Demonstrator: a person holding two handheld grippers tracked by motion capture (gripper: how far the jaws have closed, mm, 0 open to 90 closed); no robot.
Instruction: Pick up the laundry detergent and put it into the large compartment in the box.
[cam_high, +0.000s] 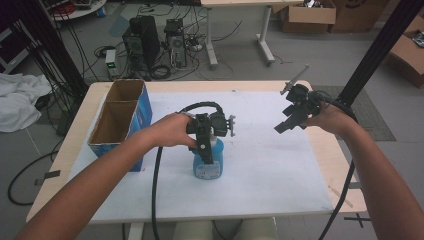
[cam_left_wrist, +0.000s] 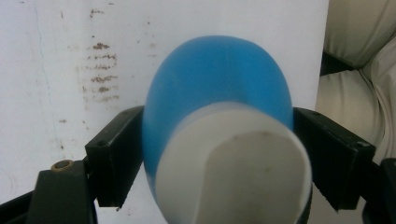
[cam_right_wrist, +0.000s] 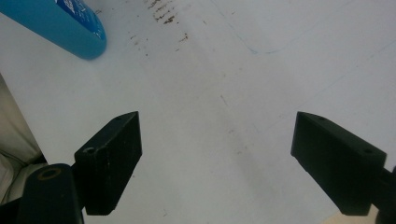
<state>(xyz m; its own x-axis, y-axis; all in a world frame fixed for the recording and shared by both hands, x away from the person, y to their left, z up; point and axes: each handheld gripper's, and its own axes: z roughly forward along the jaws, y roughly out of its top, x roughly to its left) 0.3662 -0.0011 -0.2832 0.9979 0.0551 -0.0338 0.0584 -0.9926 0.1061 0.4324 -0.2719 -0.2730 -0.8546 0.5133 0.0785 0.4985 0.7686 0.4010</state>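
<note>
From the high view, the left gripper (cam_high: 205, 150) hangs straight over the blue bottle (cam_high: 207, 162), which stands upright near the middle of the white mat (cam_high: 270, 165), a little toward six o'clock. The left hand (cam_high: 167, 131) comes in from eight o'clock and a thick black cable loops off the gripper toward the near edge. Over at three o'clock the right gripper (cam_high: 290, 120) is held up above the mat, well apart from the bottle, the right hand (cam_high: 327, 120) behind it. At nine o'clock stands an open blue cardboard box (cam_high: 120, 122) with two compartments, on the edge of the wooden table (cam_high: 320, 145). Now the left gripper view: the blue bottle (cam_left_wrist: 217, 88) sits right between the two black jaws, its white cap (cam_left_wrist: 238, 163) toward six o'clock and the blue body running up to twelve. Both pads sit flush against the bottle's sides at nine and three o'clock, so this reads as a pinch on the body just under the cap. The stained white mat (cam_left_wrist: 70, 70) lies behind. On to the right gripper view: the right gripper (cam_right_wrist: 217, 154) has its jaws spread wide with bare mat (cam_right_wrist: 224, 84) between them. The base end of the blue bottle (cam_right_wrist: 70, 25) shows at eleven o'clock, far from those jaws.
</note>
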